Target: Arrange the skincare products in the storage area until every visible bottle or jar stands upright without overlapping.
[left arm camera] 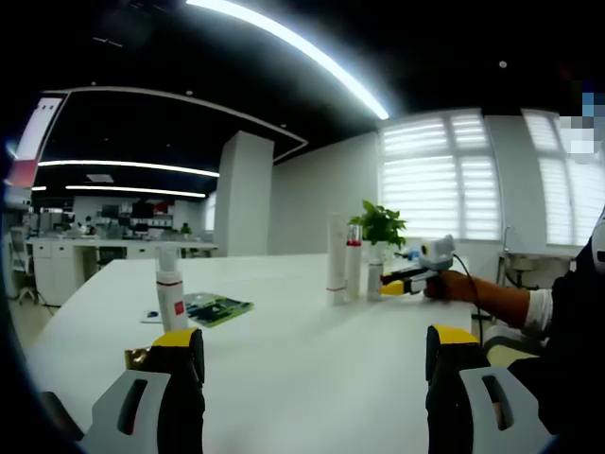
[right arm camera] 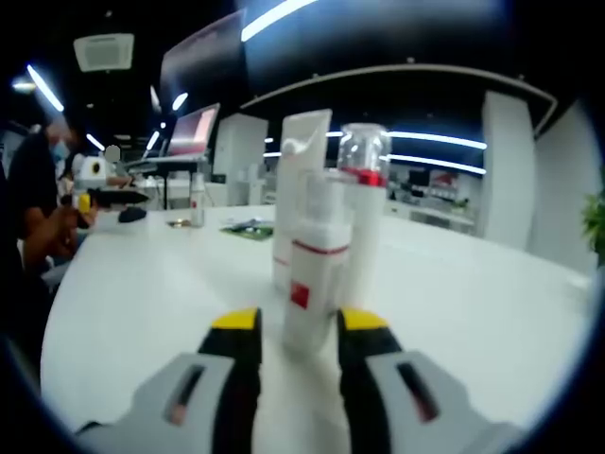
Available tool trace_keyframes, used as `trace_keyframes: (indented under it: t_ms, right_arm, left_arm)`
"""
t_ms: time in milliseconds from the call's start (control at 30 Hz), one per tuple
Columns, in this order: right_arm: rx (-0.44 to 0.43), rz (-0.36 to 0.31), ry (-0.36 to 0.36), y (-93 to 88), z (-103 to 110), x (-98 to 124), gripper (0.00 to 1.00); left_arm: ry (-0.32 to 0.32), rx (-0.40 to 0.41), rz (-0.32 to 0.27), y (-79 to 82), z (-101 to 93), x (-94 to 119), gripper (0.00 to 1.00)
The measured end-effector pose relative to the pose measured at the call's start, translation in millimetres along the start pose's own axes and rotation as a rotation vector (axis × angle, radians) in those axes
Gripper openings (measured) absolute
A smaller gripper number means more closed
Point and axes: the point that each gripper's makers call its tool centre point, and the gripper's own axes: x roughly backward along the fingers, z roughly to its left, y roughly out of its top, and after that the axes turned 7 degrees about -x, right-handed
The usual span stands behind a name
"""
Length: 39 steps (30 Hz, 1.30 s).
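The right claw [right arm camera: 291,333] stood with its yellow-tipped jaws drawn close around the base of a small white bottle with a red band and red label [right arm camera: 312,284], and by the look of it the jaws gripped that bottle, which stood upright on the white surface [right arm camera: 142,293]. Touching or all but touching it behind were a tall white tube with a flat crimped top [right arm camera: 301,170] and a white bottle with a clear cap and red collar [right arm camera: 364,199], both upright (how much gap lay between the three could not be judged, since they overlapped in the right gripper view).

The left claw [left arm camera: 317,345] hung wide open and held nothing, low over the surface near its edge. Well ahead of it, apart from the others, stood a slim white pump bottle with a red label [left arm camera: 171,288], upright, just beside a flat green printed packet [left arm camera: 216,308] lying on the surface. Farther off, the cluster of three stood near a small green potted plant [left arm camera: 380,227].

The risk, as I judged it, lay in the crowding: any sideways drift or tilt of the right claw while letting go could nudge the tube, the tallest and narrowest-footed piece, and topple it into its neighbours. The lone pump bottle probably still needed bringing over.
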Motion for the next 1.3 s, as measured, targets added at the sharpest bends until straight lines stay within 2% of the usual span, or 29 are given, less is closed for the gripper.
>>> trace_keyframes:
  t_ms: [300,533,700,967,1133,1300]
  right_arm:
    - [0.004,0.002,-0.02,-0.7,-3,2,0.32]
    - [-0.015,-0.055,-0.069,9.8,-10,9,0.46]
    - [-0.005,-0.064,-0.087,13.3,-9,15,0.52]
    - [0.014,-0.094,-0.107,40.6,-6,24,0.58]
    - [0.015,-0.144,-0.096,63.0,10,31,0.59]
    - [0.081,-0.185,-0.105,85.1,30,36,0.58]
  left_arm:
    - [0.003,-0.004,0.001,0.0,-1.1,0,0.99]
    - [0.014,-0.007,0.006,1.2,0.8,1,0.99]
    - [0.025,-0.02,0.011,2.7,2.2,1,0.99]
    - [0.046,-0.031,0.017,4.0,5.8,4,0.99]
    - [0.059,-0.038,0.019,4.6,8.8,6,0.99]
    - [0.067,-0.041,0.024,3.7,10.9,8,0.99]
